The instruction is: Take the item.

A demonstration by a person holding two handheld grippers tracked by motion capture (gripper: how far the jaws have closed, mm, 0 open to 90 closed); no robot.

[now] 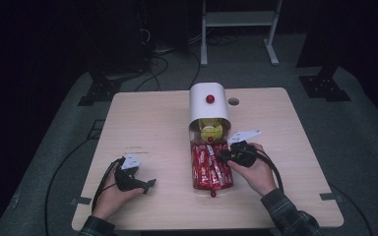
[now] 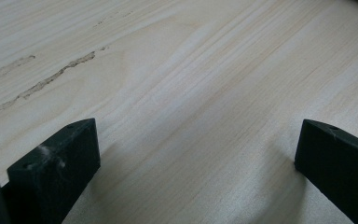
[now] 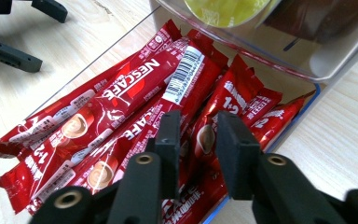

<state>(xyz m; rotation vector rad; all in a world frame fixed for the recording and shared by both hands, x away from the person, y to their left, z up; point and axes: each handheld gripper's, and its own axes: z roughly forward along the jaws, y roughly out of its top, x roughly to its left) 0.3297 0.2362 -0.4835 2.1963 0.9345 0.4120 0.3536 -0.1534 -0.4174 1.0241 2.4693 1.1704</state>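
A white rounded-top box (image 1: 207,105) with a red knob (image 1: 209,99) stands at the table's far middle. Its clear drawer (image 3: 98,60) is pulled out toward me and holds several red Nescafe sachets (image 1: 210,169) (image 3: 135,86). My right gripper (image 1: 225,155) (image 3: 199,119) is down over the sachets at the drawer's right side. Its jaws stand a narrow gap apart with a sachet showing between them; I cannot tell if they grip it. My left gripper (image 1: 149,186) (image 2: 198,128) rests open on bare wood at the near left, and it appears far off as the left gripper (image 3: 52,41).
A yellow round object (image 1: 210,130) (image 3: 226,9) sits inside the box above the drawer. A small red knob (image 1: 212,193) marks the drawer's front. A cable hole (image 1: 233,102) lies right of the box. Bare wooden table (image 1: 142,123) spreads to the left.
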